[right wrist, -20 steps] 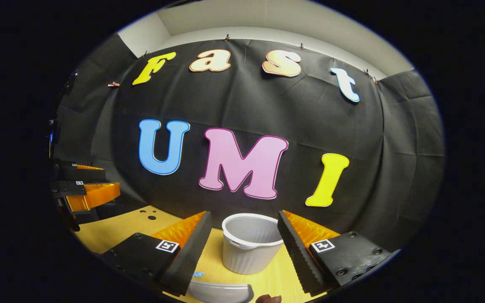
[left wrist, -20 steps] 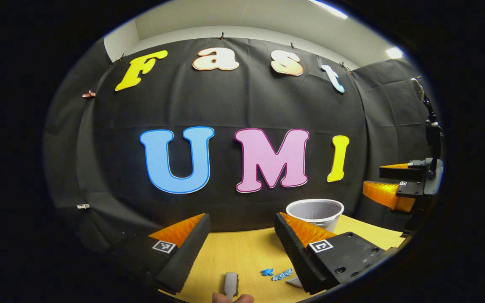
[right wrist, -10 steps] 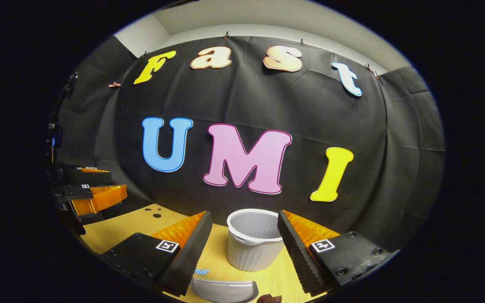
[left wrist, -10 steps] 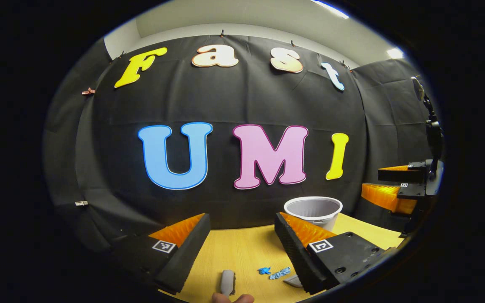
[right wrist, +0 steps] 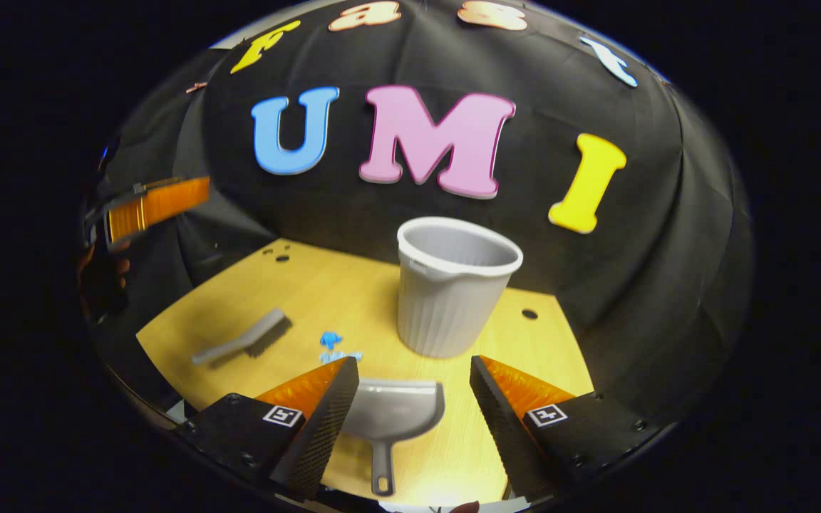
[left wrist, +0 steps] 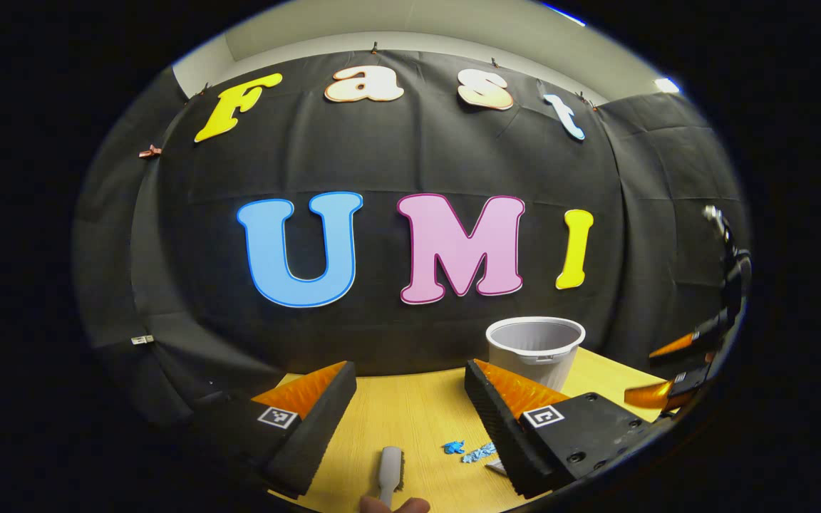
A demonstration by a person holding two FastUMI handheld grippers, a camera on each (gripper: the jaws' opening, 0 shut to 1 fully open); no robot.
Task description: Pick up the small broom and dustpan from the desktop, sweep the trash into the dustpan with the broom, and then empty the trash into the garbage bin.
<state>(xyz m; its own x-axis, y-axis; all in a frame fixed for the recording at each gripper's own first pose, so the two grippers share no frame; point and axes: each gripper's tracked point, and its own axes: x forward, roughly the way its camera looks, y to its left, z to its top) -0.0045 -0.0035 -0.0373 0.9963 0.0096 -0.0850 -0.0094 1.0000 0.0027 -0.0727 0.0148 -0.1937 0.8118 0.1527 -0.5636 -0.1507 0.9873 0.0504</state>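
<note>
A small grey broom (right wrist: 243,342) lies on the wooden desktop (right wrist: 325,292) at the left, also seen as the broom (left wrist: 390,474) just below my open left gripper (left wrist: 408,374). Blue trash scraps (right wrist: 331,340) lie between the broom and the grey dustpan (right wrist: 393,413); the scraps (left wrist: 467,450) sit near my left gripper's right finger. The dustpan lies flat with its handle toward me, between the fingers of my open right gripper (right wrist: 414,367), which hovers above it. A grey ribbed garbage bin (right wrist: 457,285) stands upright behind the dustpan.
The bin (left wrist: 535,349) stands at the back right of the desktop. My left gripper (right wrist: 154,206) hangs over the desk's far left edge. Small holes (right wrist: 529,313) mark the desktop near the bin. The black cloth wall closes the back.
My right gripper has tipped downward, so the desktop, broom, trash and whole dustpan now show between and beyond its fingers. The left gripper has dipped only slightly.
</note>
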